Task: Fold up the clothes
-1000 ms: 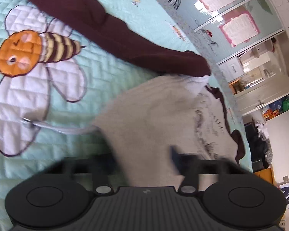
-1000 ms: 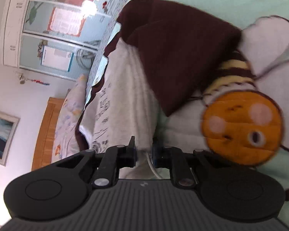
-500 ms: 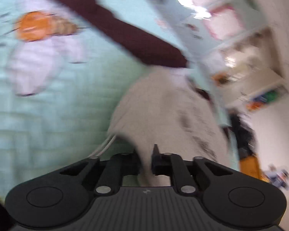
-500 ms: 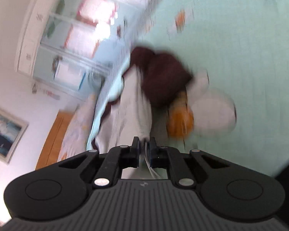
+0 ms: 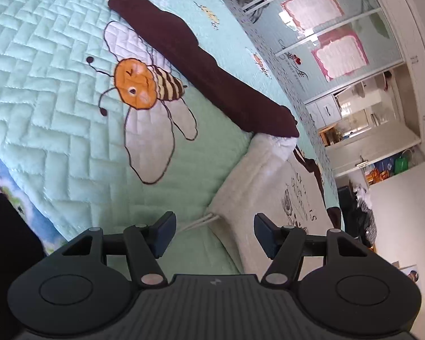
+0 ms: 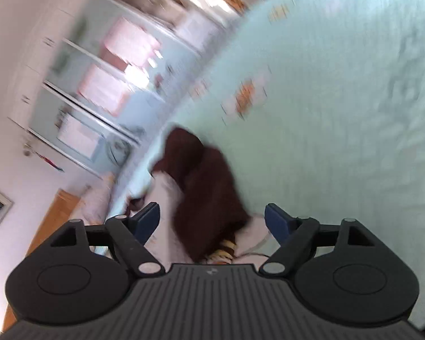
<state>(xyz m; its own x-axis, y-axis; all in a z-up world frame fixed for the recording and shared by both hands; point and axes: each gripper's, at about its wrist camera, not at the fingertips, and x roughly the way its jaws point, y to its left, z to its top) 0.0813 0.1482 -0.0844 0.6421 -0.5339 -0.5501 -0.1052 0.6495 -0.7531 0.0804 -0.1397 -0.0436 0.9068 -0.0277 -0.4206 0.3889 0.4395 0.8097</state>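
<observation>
Mint-green quilted bedspread (image 5: pixel 56 90) with an embroidered orange bee (image 5: pixel 144 85) covers the bed, and sliding wardrobe doors with pink panels (image 5: pixel 340 53) stand behind. A second ago both grippers were clamped on the cream sweatshirt with dark brown sleeves (image 5: pixel 272 198); their fingers have just been opening, and the left gripper (image 5: pixel 212 233) and the right gripper (image 6: pixel 212 221) now stand spread with nothing pinched. The folded cream body has been let down near the bed's edge facing the wardrobe, one brown sleeve (image 5: pixel 212 76) stretched across the spread beside the bee. That fold looks finished, so the sleeve is likely next. A white drawstring (image 5: pixel 201 221) trails from the garment's near corner. Dark print on the chest is too skewed to read beyond "IS"
</observation>
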